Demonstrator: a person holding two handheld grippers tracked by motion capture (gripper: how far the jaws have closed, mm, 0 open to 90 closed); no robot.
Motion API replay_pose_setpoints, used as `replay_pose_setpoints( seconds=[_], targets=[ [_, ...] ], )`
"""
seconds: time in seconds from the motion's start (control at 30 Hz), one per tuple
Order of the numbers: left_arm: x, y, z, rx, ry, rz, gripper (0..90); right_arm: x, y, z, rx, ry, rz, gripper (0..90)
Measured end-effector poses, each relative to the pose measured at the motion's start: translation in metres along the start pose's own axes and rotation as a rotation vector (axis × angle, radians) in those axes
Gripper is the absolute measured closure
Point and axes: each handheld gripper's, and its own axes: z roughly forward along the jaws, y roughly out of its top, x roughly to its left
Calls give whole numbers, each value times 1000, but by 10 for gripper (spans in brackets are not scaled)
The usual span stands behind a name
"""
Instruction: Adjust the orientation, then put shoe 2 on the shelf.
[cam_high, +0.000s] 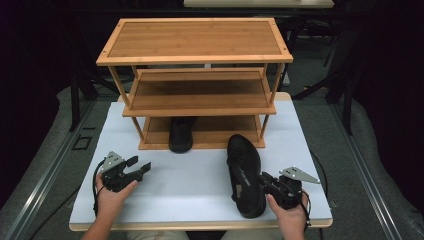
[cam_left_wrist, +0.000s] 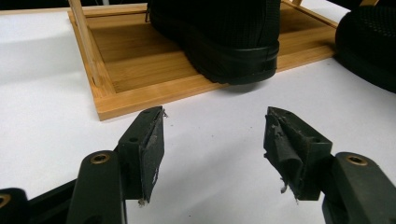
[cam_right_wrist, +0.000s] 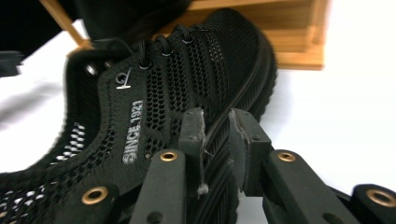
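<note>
High view, layout: I see a three-tier bamboo rack (cam_high: 195, 50) at the far side of the white tabletop (cam_high: 190, 185), with one black shoe (cam_high: 181, 134) already on its bottom shelf and a second black mesh shoe (cam_high: 245, 175) lying on the tabletop in front of it.

Right gripper (cam_high: 266, 181): clenched on the mesh shoe — in the right gripper view its jaws pinch the sole edge and lower side wall (cam_right_wrist: 219, 140) between them. I judge that grip was chosen because the sole rim is stiffer than the mesh and gives the pads something firm to bite.

Mesh shoe, position: resting on the tabletop, toe towards the rack, just in front of the bottom shelf's right half and not yet on it.

Left gripper (cam_left_wrist: 215, 135): released, jaws spread wide with nothing between them, hovering low over bare tabletop left of centre — kept clear, I think, so it can steady the rack or the shoe if needed.

Shelved shoe: heel overhangs the shelf's front edge, sitting left of centre, which leaves room beside it.

Next move, my guess: lift and slide the held shoe onto that free space.
</note>
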Motion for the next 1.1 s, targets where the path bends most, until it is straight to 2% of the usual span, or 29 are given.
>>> replay_pose_setpoints(
  seconds=[0.07, 0.13, 0.27, 0.4, 0.47, 0.5, 0.57, 0.6, 0.73, 0.8, 0.83, 1.0, 1.1],
  targets=[
    [0, 0, 0, -1, 0, -1, 385, -6, 1, -2, 0, 8, 25, 695],
    [0, 0, 0, -1, 1, -1, 383, -10, 3, -4, -15, -5, 27, 677],
    [0, 0, 1, 4, -1, 0, 383, -9, 8, -11, -28, -15, 15, 641],
    [0, 0, 0, -3, -1, 1, 383, -6, 12, -15, -28, -3, 6, 610],
    [0, 0, 0, -1, 1, 0, 383, -3, 13, -16, -55, 4, 14, 604],
    [0, 0, 0, -1, 2, -1, 382, -2, 13, -18, -41, 11, 11, 597],
    [0, 0, 0, -2, 1, -1, 381, 2, 13, -20, -76, 27, 18, 580],
    [0, 0, 0, -1, 1, -1, 381, 4, 13, -23, -64, 30, 18, 573],
    [0, 0, 0, 2, -1, 2, 381, 14, 10, -32, -102, 62, 7, 535],
    [-1, 0, 0, 3, -1, 3, 381, 16, 9, -35, -99, 74, 1, 522],
    [-1, 0, 0, 0, -2, 3, 379, 24, 4, -38, -114, 87, -17, 488],
    [-1, 0, 0, 3, 6, 5, 378, 36, -6, -42, -115, 106, -67, 420],
    [-1, 0, 0, 7, 5, 7, 378, 41, -14, -39, -81, 104, -92, 405]
  ],
)
